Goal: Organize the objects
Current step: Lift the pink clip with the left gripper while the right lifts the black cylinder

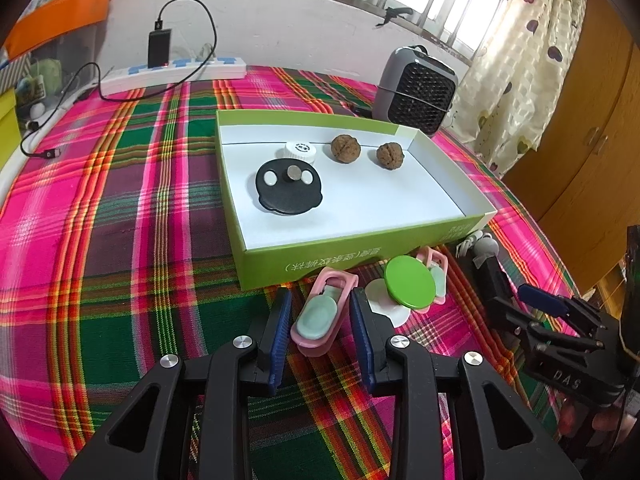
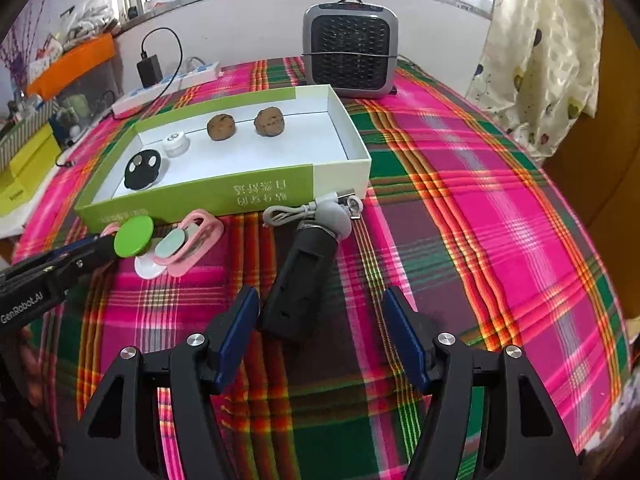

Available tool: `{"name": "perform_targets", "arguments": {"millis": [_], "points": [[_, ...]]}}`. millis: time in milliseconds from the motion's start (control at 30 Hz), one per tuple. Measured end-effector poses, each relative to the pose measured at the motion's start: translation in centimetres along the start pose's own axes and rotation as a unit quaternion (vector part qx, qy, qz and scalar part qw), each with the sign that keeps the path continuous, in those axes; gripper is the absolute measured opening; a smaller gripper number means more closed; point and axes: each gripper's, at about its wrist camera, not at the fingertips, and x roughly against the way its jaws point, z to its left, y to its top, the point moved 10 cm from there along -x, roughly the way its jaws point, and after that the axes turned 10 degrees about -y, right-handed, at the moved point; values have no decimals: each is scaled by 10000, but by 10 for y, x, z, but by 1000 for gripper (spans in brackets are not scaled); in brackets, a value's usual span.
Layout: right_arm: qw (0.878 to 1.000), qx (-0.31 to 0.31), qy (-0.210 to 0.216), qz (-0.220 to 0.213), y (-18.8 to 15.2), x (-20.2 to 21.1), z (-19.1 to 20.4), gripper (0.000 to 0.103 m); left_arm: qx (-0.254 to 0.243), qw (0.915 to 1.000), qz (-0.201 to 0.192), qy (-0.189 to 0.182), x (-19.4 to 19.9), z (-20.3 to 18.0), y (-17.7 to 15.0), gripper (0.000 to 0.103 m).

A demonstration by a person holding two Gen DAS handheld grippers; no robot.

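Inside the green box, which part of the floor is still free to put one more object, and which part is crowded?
Inside the box, the white floor is bare along the near wall and the right side, in front of the two walnuts. The far left corner is crowded: black disc and white cap sit close together. Outside, clips crowd the near wall.

Your worktop [image 2: 460, 168] had a pink-green plaid cloth. Directly on it: green-sided tray box [image 2: 192, 194], grey heater [image 2: 350, 50] behind it, white power strip [image 1: 172, 72] far left. Near the box's front wall you had two pink clips [image 1: 320, 312] [image 2: 192, 242], green disc [image 2: 134, 236], white cable [image 2: 288, 212], black handle [image 2: 298, 280].
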Motion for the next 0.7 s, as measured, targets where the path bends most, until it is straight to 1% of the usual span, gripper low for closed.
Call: {"name": "perform_targets", "arguments": {"millis": [67,233,367,700], "points": [[9999,-66,-126,44,-1,-2,-9,65,-29,10000,10,32,0,-1,-1,27],[9999,-27,-96,80,-4,-5,-19,65,-81,9999,31,95,-2,-2,-1,28],[10000,46,33,66,-4,-9,-19,65,-160,9997,63,191,-2,-2,0,28],[9996,238,153,-84,3,-14,-17,65,-447,9975,166,528,-5,-5,0,28]]}}
